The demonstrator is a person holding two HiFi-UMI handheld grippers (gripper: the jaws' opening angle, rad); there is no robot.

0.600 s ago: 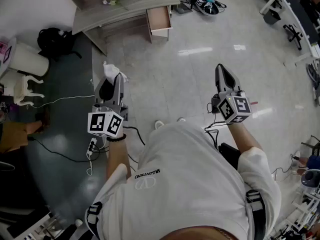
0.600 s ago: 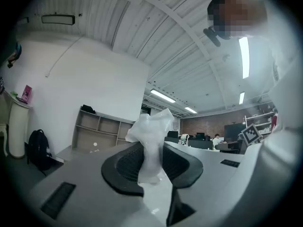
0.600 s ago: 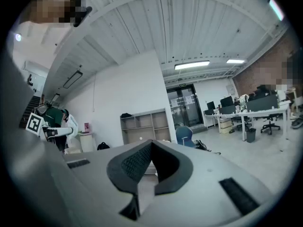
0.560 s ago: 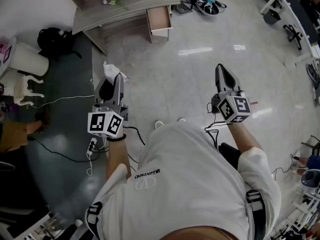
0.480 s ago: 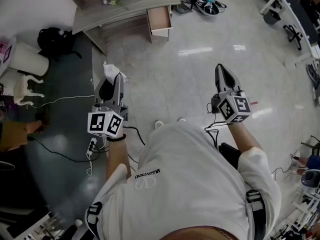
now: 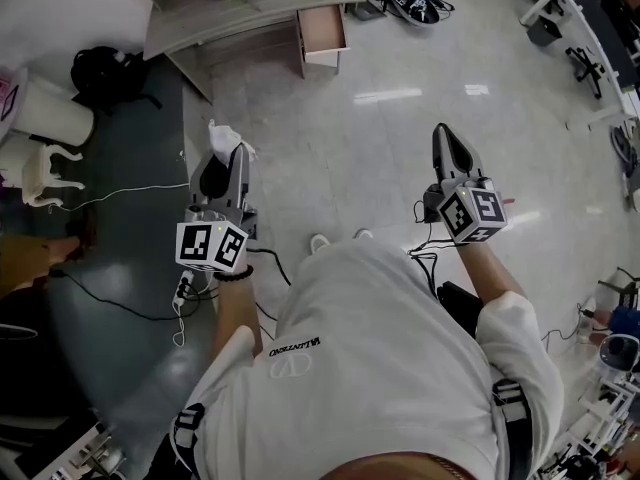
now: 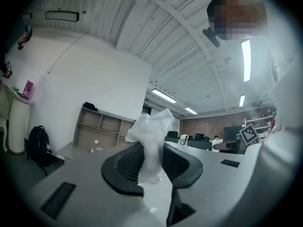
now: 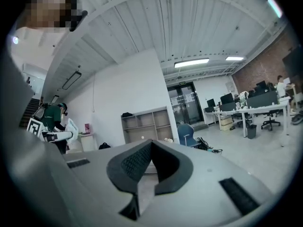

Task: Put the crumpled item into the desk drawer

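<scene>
Your left tool (image 6: 229, 154) pinches the crumpled item (image 7: 150, 141), a white, wrinkled wad. In the left gripper view both dark pads press on its lower part, and its upper part sticks out past the tips. You hold that tool roughly level in front of you, over the line where the dark floor mat (image 6: 120, 268) meets the pale floor tiles (image 6: 350, 158).

Your right tool (image 6: 446, 134) is pressed together. In the right gripper view its two pads meet at the tips with nothing between them. It is held out level beside the left one, well apart from it.

The drawer (image 6: 322, 30) stands pulled open at the front of the grey surface (image 6: 250, 13), at the top of the head view. Its inside looks bare and brownish. It lies well ahead of both tools, so the crumpled item is far from it.

A black backpack (image 6: 105, 76) sits on the floor left of the surface, and a white cable (image 6: 130, 196) trails across the mat.
</scene>
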